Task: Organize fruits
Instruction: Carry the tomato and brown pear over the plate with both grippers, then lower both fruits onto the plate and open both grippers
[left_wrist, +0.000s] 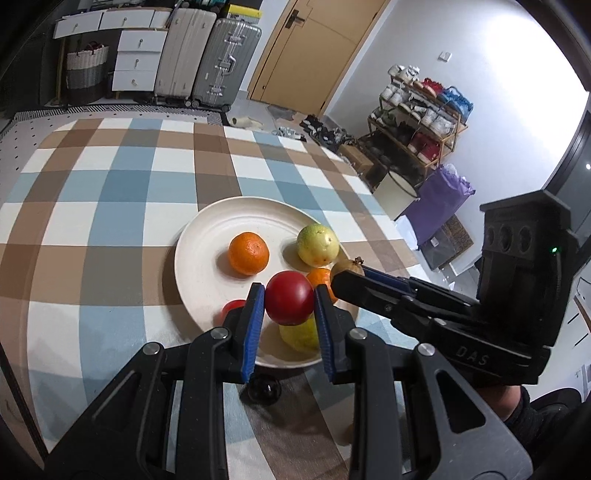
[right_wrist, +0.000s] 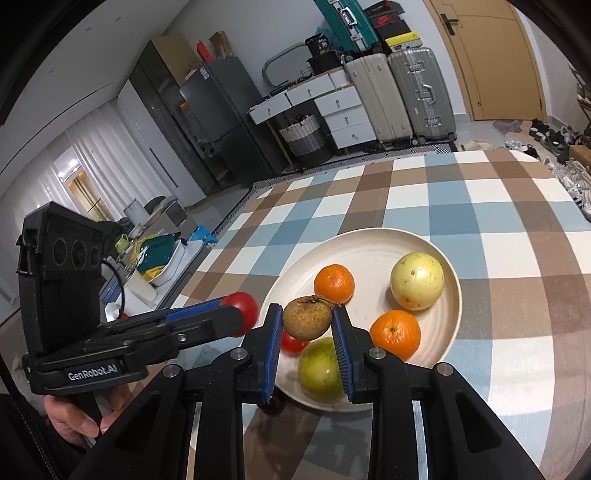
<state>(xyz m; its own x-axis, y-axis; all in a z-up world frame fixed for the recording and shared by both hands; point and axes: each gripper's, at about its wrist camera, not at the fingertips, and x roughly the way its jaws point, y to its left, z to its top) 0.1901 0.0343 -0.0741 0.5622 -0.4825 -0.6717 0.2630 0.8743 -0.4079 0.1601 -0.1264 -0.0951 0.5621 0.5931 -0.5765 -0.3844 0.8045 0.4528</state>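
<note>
The left tool (left_wrist: 289, 302) is clamped across a smooth, slippery red tomato (left_wrist: 289, 302), soft enough to bruise, above the plate's (left_wrist: 199, 251) near rim. Beside it, the right tool (right_wrist: 306, 320) grips a light, firm brown fruit (right_wrist: 307, 317) at its widest part, also over the plate.

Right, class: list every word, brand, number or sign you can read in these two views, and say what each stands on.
"GenRobot.AI": on the body of the left gripper, right wrist view.
"DAS": raised letters on the body of the right gripper, left wrist view.
The logo on the black box stacked above the suitcases: too small to read.
No numbers or other signs legible.
</note>
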